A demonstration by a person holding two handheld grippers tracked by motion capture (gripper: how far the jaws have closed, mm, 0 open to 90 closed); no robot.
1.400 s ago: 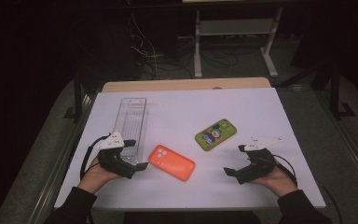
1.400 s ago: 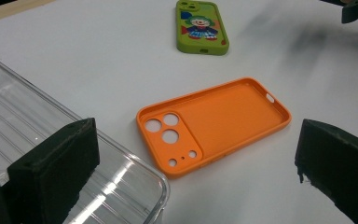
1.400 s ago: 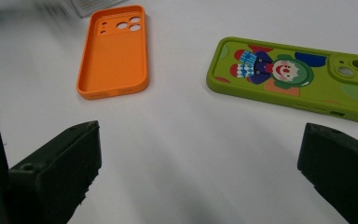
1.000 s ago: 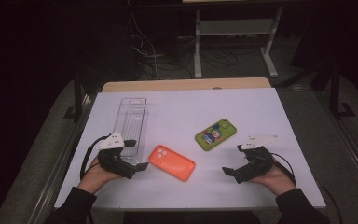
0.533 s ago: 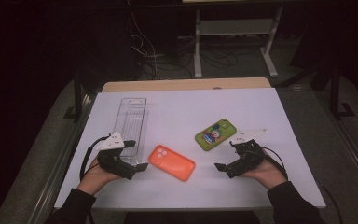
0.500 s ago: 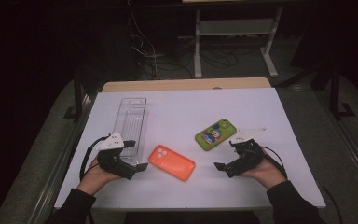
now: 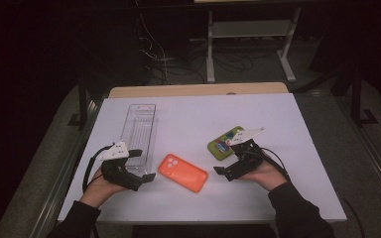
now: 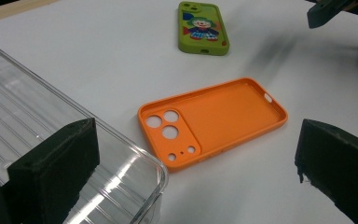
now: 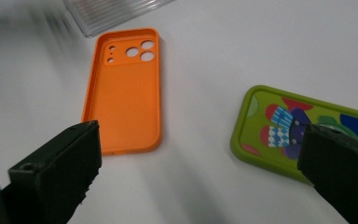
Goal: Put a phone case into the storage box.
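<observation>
Both tongs gape apart: right tongs (image 7: 228, 171) between orange phone case (image 7: 182, 172) and green phone case (image 7: 224, 143); left tongs (image 7: 144, 165) beside the clear tray (image 7: 140, 130).

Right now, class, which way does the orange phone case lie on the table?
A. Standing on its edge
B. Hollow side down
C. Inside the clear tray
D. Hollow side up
D: the orange case lies flat on the table with its hollow inside and raised rim facing up, beside the clear tray.
</observation>
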